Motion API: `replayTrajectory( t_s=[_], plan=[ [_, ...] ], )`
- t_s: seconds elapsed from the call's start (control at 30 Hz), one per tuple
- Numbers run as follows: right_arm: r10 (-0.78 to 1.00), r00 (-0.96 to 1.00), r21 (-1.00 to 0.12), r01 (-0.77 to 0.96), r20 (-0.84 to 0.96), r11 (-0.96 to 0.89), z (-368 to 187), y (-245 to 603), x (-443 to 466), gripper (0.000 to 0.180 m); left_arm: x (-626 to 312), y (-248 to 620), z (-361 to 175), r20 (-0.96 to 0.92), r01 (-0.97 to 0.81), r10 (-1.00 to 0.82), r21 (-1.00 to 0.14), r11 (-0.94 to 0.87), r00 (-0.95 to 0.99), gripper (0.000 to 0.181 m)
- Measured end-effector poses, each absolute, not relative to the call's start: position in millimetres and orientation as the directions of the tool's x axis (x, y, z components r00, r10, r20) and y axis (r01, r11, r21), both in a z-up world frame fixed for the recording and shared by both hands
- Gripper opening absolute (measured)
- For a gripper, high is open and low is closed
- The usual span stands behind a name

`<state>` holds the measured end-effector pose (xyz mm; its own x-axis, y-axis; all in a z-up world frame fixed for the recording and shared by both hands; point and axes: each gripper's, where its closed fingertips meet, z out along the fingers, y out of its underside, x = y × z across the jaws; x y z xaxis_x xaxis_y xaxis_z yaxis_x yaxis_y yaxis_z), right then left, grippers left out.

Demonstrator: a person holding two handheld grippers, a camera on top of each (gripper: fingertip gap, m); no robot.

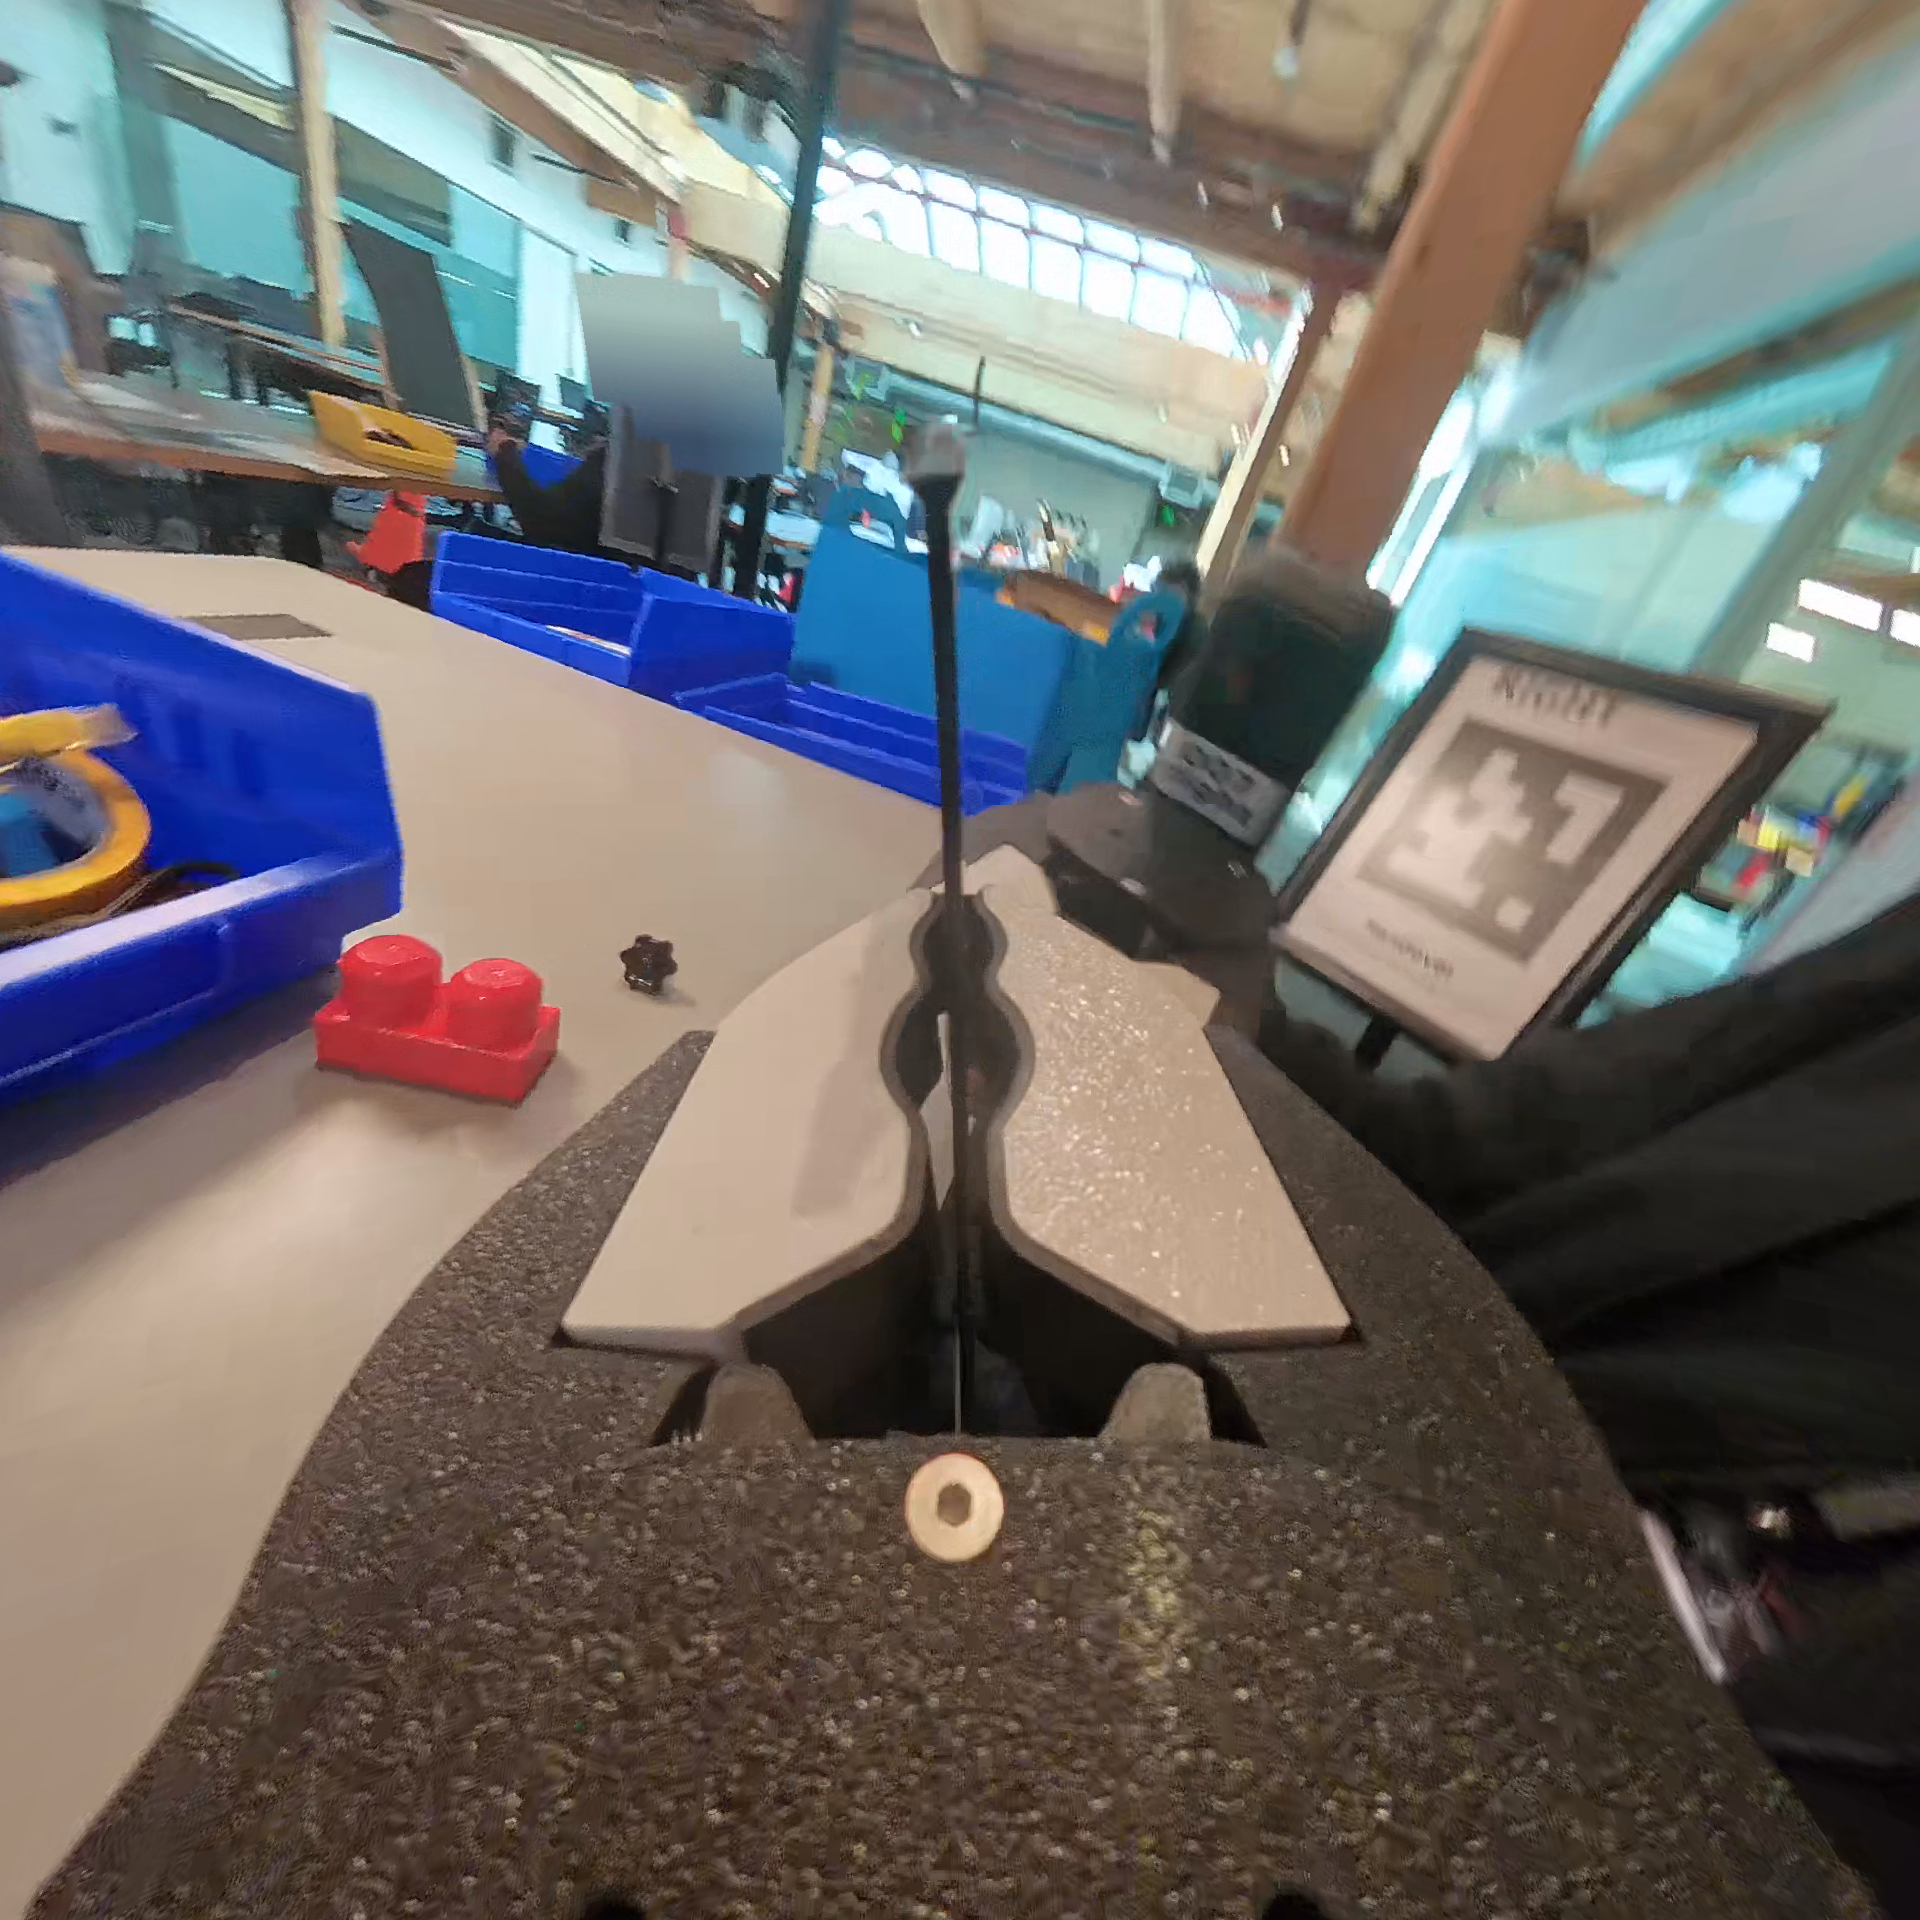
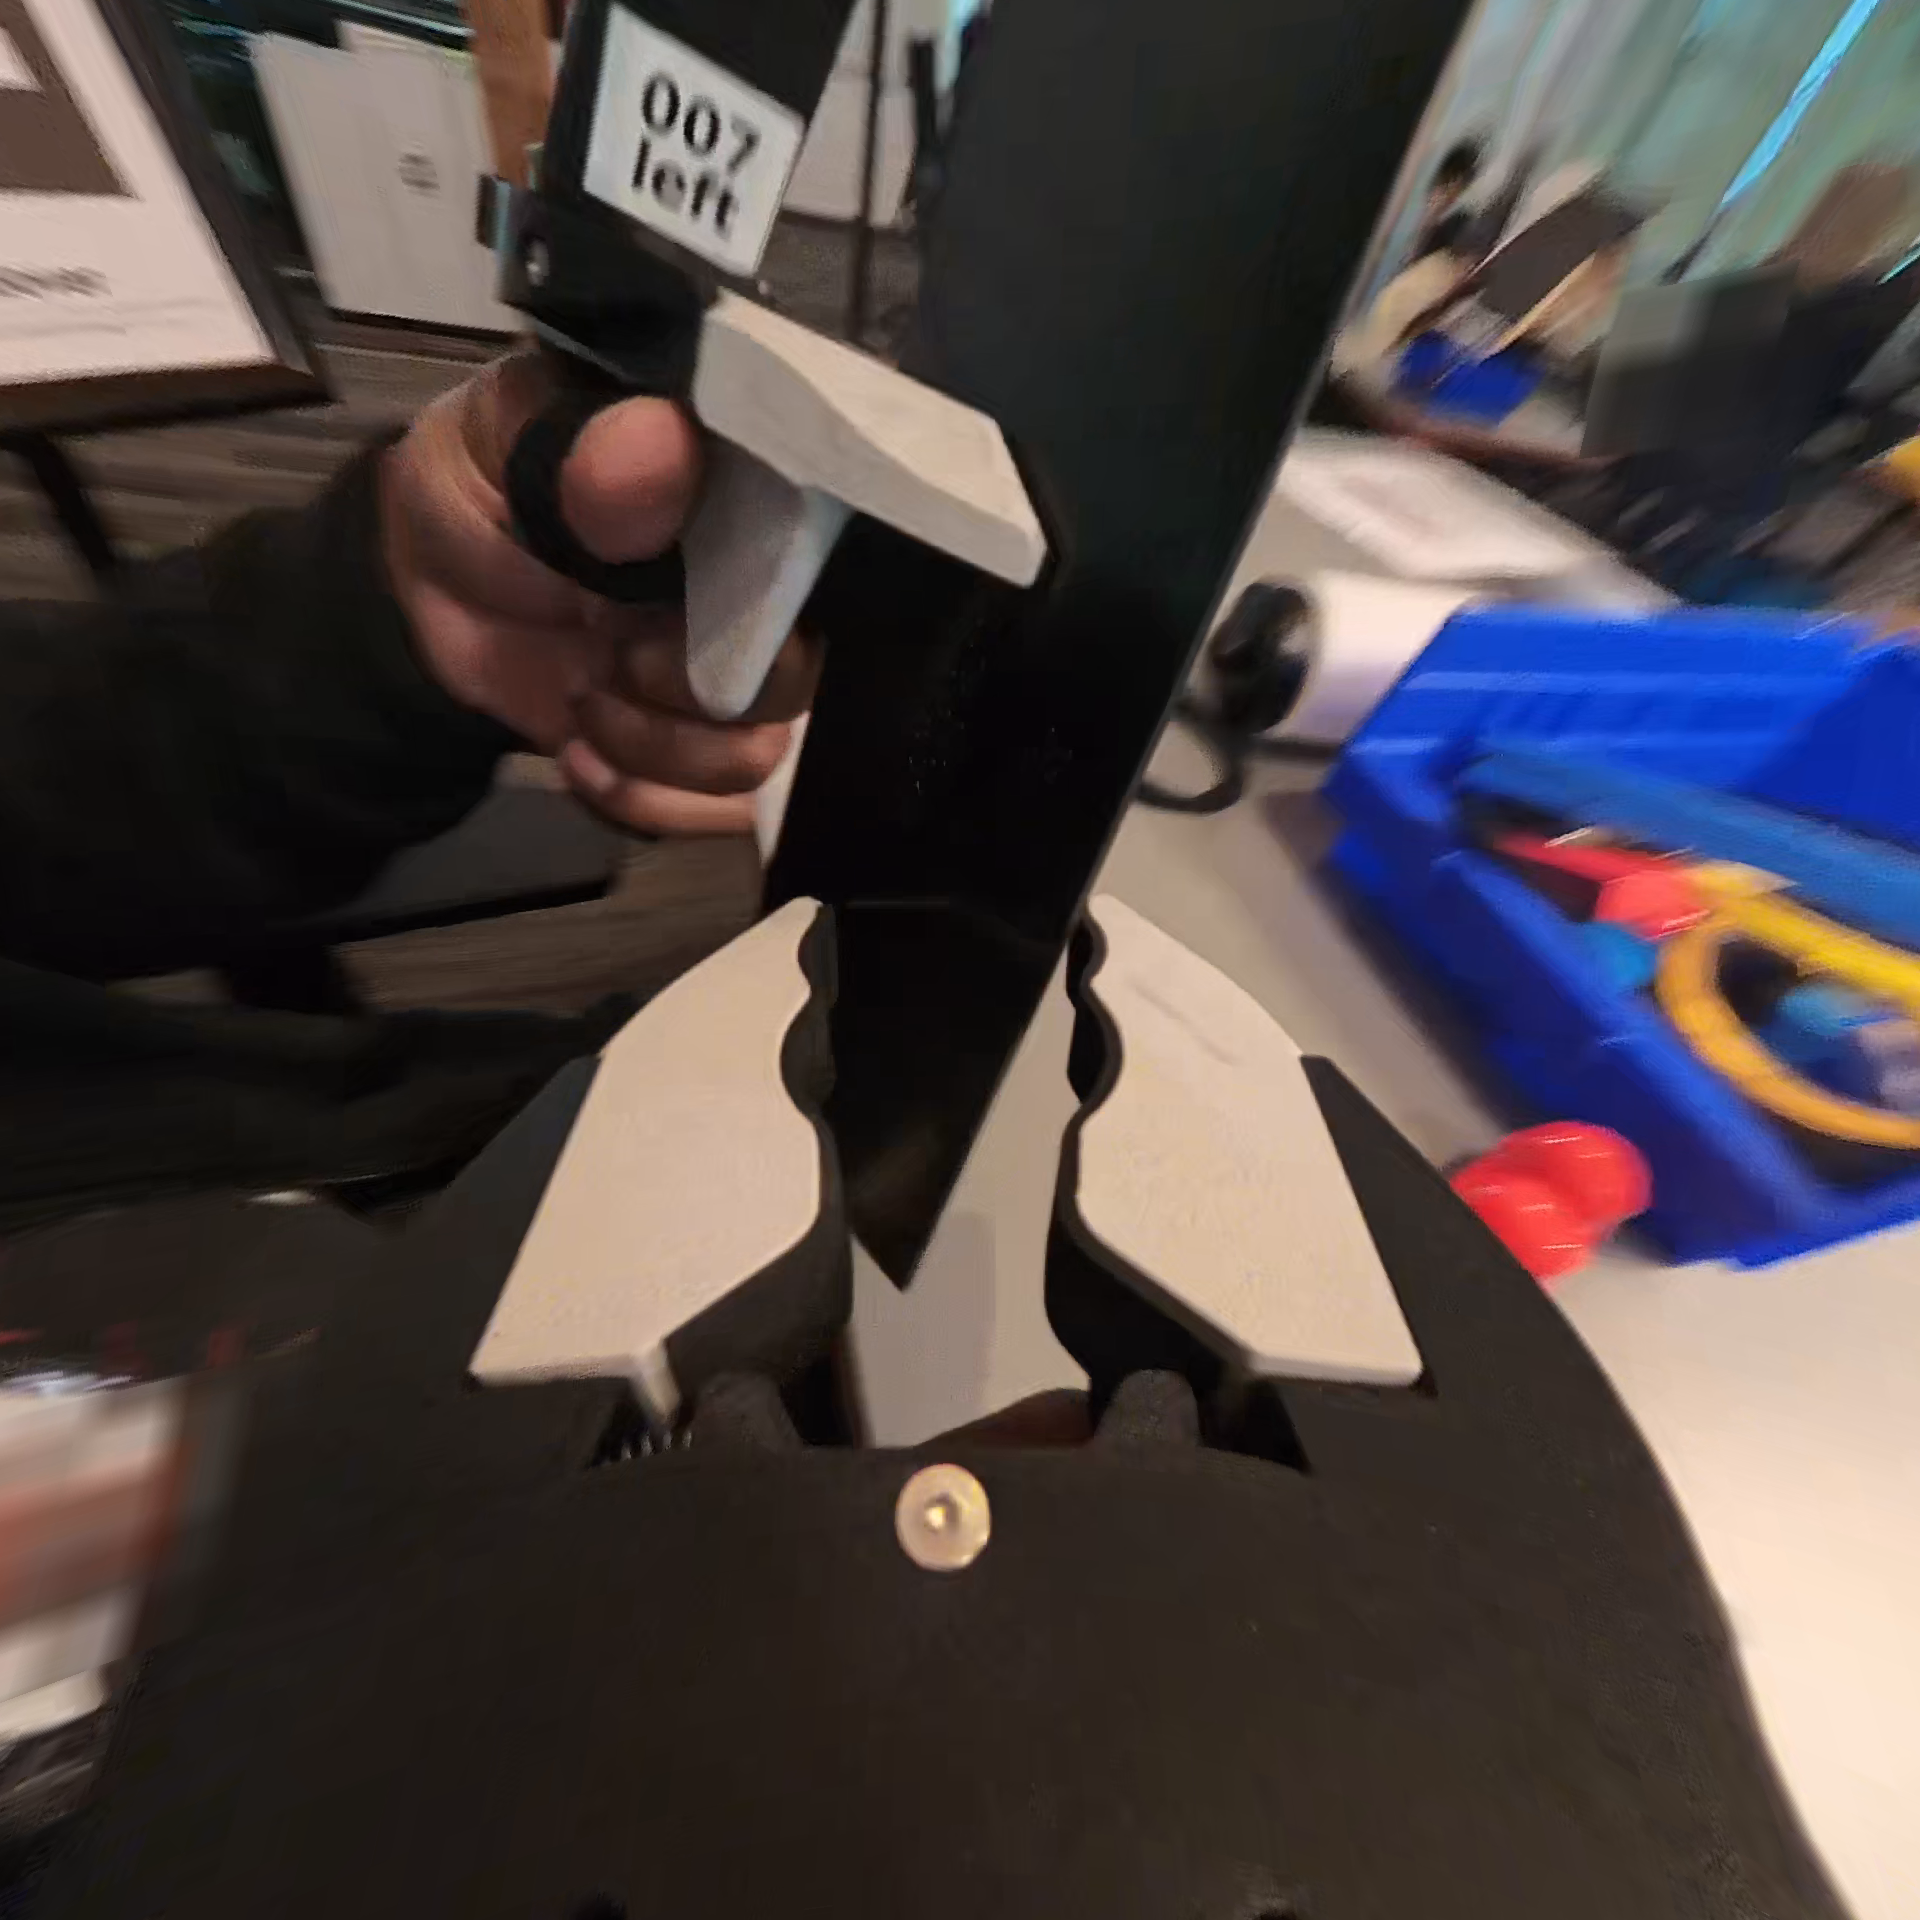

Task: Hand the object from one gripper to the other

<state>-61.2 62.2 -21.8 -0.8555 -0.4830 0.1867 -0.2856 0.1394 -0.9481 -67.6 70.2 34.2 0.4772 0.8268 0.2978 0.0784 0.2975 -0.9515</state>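
Note:
A thin, flat, glossy black sheet [image 2: 1039, 520] is the object. In the left wrist view it shows edge-on as a thin black line [image 1: 948, 727] rising from my left gripper [image 1: 961, 904], which is shut on it. In the right wrist view the left gripper [image 2: 831, 520] holds the sheet from the upper left, with a person's hand [image 2: 499, 582] behind it. My right gripper [image 2: 951, 925] is open. Its grey fingers [image 2: 686, 1143] stand on either side of the sheet's pointed lower corner with a gap on both sides.
A blue bin [image 1: 260, 790] with tape rolls sits on the grey table [image 1: 582, 790], also in the right wrist view [image 2: 1621, 831]. A red toy brick [image 1: 436, 1018] and a small black knob [image 1: 646, 961] lie beside it. A framed marker board [image 1: 1507, 831] stands at the right. About 6 cm separates my left fingertips from my right.

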Motion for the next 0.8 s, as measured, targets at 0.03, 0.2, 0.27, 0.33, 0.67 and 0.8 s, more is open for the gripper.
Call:
replayTrajectory(
  t_s=[0.03, 0.2, 0.27, 0.33, 0.67, 0.8],
  plan=[
    [-0.425, -0.861, -0.938, -0.339, 0.279, 0.071, -13, 61, -68, 0.042, -69, 60, 37, 0.352, 0.068, 0.822, -0.930, 0.361, 0.447, 0.002],
    [-0.196, -0.739, -0.765, -0.622, 0.644, -0.167, 14, 69, -77, 0.046, -67, 11, 44, 0.618, -0.012, 0.705, -0.749, 0.662, 0.348, 0.002],
    [-0.116, -0.682, -0.689, -0.697, 0.722, -0.197, 19, 72, -81, 0.046, -63, -5, 46, 0.701, -0.052, 0.624, -0.650, 0.758, 0.345, 0.001],
    [-0.057, -0.611, -0.608, -0.766, 0.789, -0.207, 20, 74, -83, 0.046, -60, -17, 45, 0.757, -0.079, 0.560, -0.570, 0.818, 0.336, 0.001],
    [0.183, -0.259, -0.249, -0.965, 0.948, -0.078, 9, 62, -95, 0.053, -69, -7, 41, 0.859, -0.032, 0.356, -0.371, 0.928, 0.368, 0.001],
    [0.237, -0.175, -0.166, -0.984, 0.955, -0.059, 9, 60, -91, 0.051, -83, 15, 32, 0.887, 0.032, 0.300, -0.332, 0.943, 0.351, 0.001]
  ],
)
